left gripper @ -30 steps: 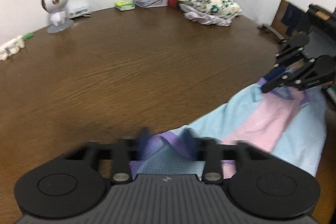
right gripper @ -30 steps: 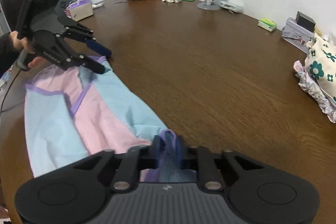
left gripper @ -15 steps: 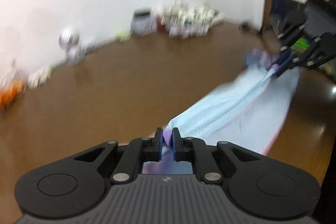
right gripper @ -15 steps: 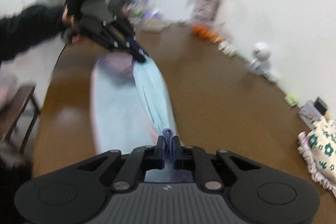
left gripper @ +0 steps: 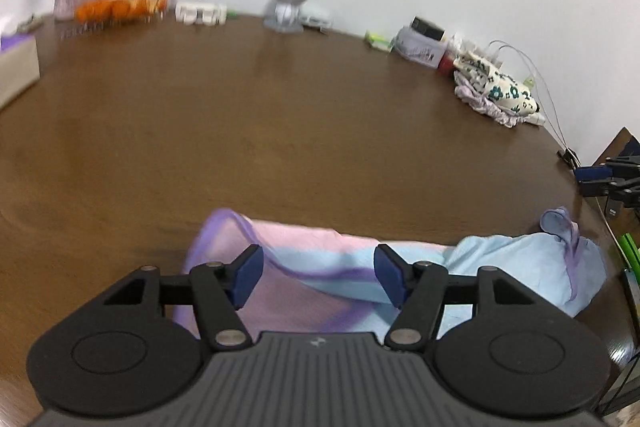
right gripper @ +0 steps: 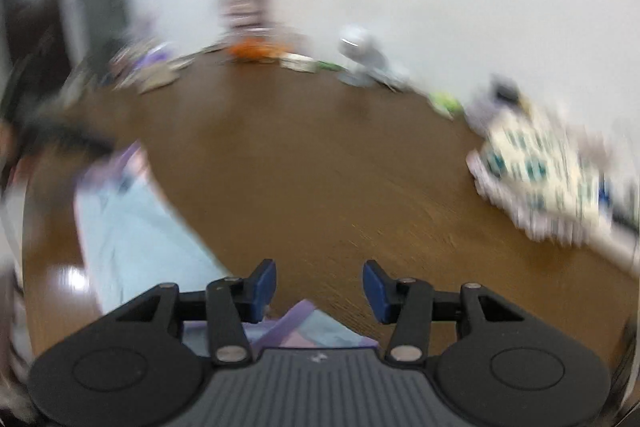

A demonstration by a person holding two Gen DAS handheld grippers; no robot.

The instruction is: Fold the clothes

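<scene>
The garment (left gripper: 344, 267) lay loosely doubled along the table's (left gripper: 280, 131) near edge, judged one fold done, more left. Left gripper (left gripper: 318, 277) and right gripper (right gripper: 319, 287) both had jaws spread, gripping nothing.

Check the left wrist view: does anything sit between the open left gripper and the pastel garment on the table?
Nothing visible does. The left gripper is open directly over the pastel garment, which lies on the wooden table; the gap between its fingers shows only cloth.
</scene>
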